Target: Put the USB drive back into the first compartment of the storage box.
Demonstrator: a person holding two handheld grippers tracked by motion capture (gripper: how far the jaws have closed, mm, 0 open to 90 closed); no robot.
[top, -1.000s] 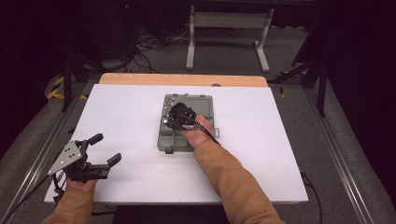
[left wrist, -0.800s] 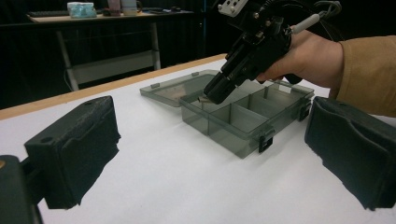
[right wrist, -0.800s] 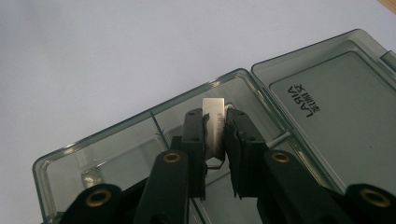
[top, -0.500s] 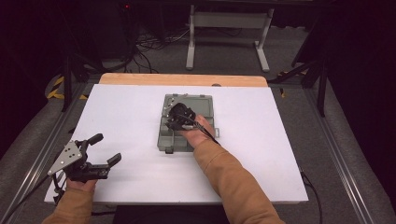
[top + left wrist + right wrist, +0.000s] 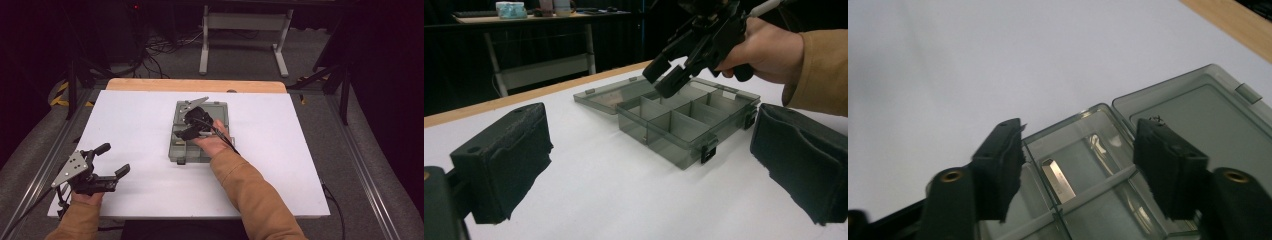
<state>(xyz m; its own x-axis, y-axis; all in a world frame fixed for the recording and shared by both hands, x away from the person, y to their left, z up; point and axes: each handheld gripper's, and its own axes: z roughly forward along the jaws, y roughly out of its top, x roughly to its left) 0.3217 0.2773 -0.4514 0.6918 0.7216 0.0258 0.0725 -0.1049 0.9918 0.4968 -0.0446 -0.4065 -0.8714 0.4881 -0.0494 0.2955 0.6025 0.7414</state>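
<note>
Right tongs [image 5: 186,134]: released, tilted down over open grey compartment box [image 5: 214,112] at mid-counter [image 5: 280,150]. Left tongs [image 5: 112,161]: released, hand-held at near-left counter edge. No legible writing.

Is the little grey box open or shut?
Open. The box has its lid lying flat on the table behind it, so its compartments show from above.

claws – 2 [image 5: 110,160] [image 5: 192,125] | compartment box – 1 [image 5: 177,147] | table – 1 [image 5: 280,165]
</note>
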